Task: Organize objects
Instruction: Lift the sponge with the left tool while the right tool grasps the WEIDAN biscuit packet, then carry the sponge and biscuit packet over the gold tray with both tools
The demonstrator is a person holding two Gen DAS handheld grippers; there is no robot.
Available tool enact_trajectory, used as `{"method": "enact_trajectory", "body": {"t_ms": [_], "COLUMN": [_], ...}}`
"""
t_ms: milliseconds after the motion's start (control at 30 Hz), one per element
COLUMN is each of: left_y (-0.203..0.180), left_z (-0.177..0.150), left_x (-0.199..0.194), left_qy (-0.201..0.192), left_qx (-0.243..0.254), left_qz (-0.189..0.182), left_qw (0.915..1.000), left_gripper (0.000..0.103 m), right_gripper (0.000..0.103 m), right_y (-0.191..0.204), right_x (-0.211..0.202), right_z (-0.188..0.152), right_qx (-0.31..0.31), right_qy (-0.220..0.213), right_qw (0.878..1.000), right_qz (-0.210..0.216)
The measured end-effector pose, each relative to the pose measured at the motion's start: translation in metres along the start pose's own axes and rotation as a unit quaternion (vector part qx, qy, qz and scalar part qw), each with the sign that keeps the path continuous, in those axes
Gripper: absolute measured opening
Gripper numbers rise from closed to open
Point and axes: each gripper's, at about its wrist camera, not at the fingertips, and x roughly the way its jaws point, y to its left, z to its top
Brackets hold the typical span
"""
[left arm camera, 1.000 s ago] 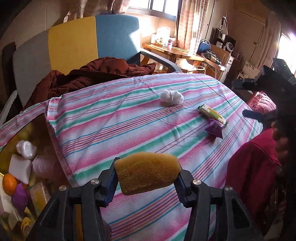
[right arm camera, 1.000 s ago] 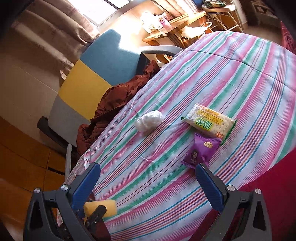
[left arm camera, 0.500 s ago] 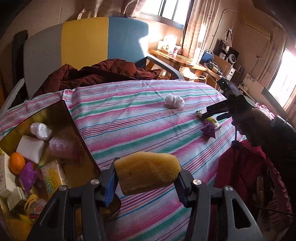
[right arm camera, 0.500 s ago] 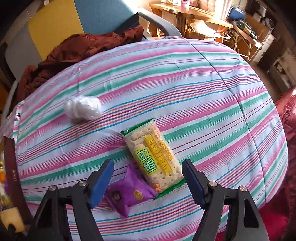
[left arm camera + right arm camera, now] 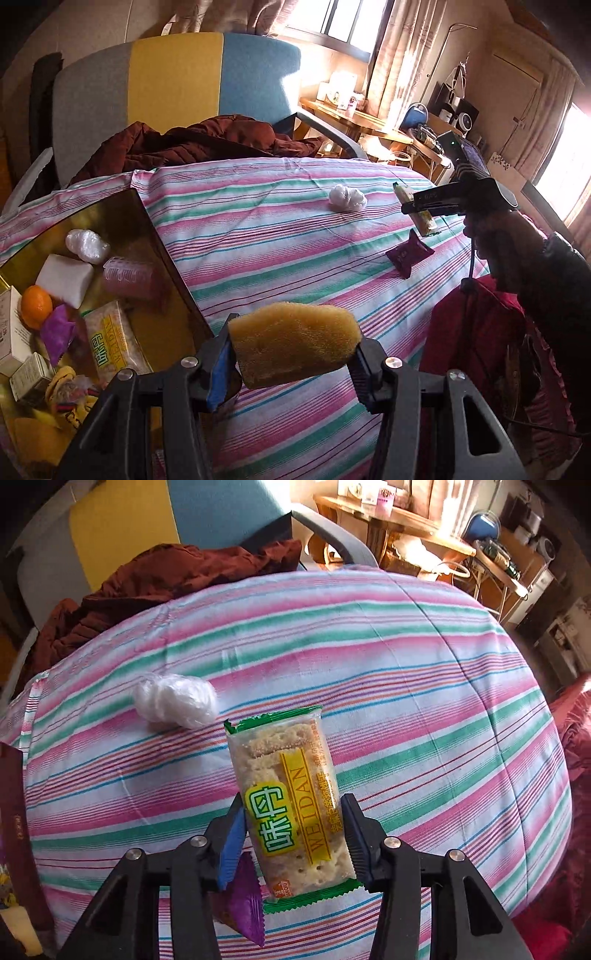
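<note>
My left gripper (image 5: 291, 354) is shut on a yellow sponge (image 5: 295, 341), held above the striped tablecloth (image 5: 258, 236) beside the gold tray (image 5: 110, 218). My right gripper (image 5: 293, 834) points down at a green-edged cracker packet (image 5: 291, 797). Its jaws are closing, and the pads touch both long sides of the packet. The left wrist view shows that gripper (image 5: 417, 206) at the far right with the packet (image 5: 426, 219) in it. A purple sachet (image 5: 243, 908) lies just left of the packet, under the left finger. A crumpled white plastic ball (image 5: 175, 699) lies further back.
The tray holds an orange (image 5: 35, 306), a white block (image 5: 64, 278), a pink roller (image 5: 127, 275), another cracker packet (image 5: 110, 341) and small boxes. A brown jacket (image 5: 199, 142) lies on the grey, yellow and blue chair (image 5: 177, 81). Red cloth (image 5: 476, 339) sits at the table's right edge.
My right gripper swung down over the cracker packet and its wide jaws narrowed around it. My left gripper carried the sponge sideways, bringing more of the tray into view.
</note>
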Motion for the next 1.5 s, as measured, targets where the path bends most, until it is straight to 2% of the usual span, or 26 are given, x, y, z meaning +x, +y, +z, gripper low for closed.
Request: {"method": "enact_trajectory", "body": {"t_ms": [133, 233, 400, 667, 933, 1233, 1500], "left_y": [0.006, 0.011, 0.024, 0.044, 0.063, 0.075, 0.085], "left_z": [-0.004, -0.009, -0.017, -0.032, -0.046, -0.059, -0.068], "left_x": [-0.011, -0.02, -0.036, -0.061, -0.077, -0.082, -0.085], "left_qy": [-0.009, -0.017, -0.028, -0.049, -0.057, -0.057, -0.056], "left_qx": [-0.008, -0.014, -0.025, -0.039, -0.06, -0.071, -0.082], "left_qz": [0.008, 0.016, 0.035, 0.075, 0.095, 0.108, 0.115], "left_qw": [0.9999, 0.9996, 0.9987, 0.9952, 0.992, 0.9899, 0.9884], "left_gripper": [0.054, 0.054, 0.054, 0.054, 0.054, 0.054, 0.054], "right_gripper": [0.05, 0.05, 0.05, 0.05, 0.05, 0.05, 0.05], "right_y": [0.032, 0.065, 0.124, 0.195, 0.224, 0.227, 0.244], "right_x": [-0.036, -0.049, -0.046, -0.038, -0.038, -0.062, -0.089], "right_z": [0.001, -0.009, -0.041, -0.091, -0.127, -0.142, -0.153], "right_qx": [-0.01, -0.034, -0.069, -0.106, -0.115, -0.109, -0.124], "right_qy": [-0.04, -0.05, -0.038, -0.011, 0.0, -0.02, -0.039], "right_qw": [0.999, 0.996, 0.988, 0.976, 0.97, 0.967, 0.958], "right_qz": [0.035, 0.071, 0.129, 0.19, 0.214, 0.231, 0.256]}}
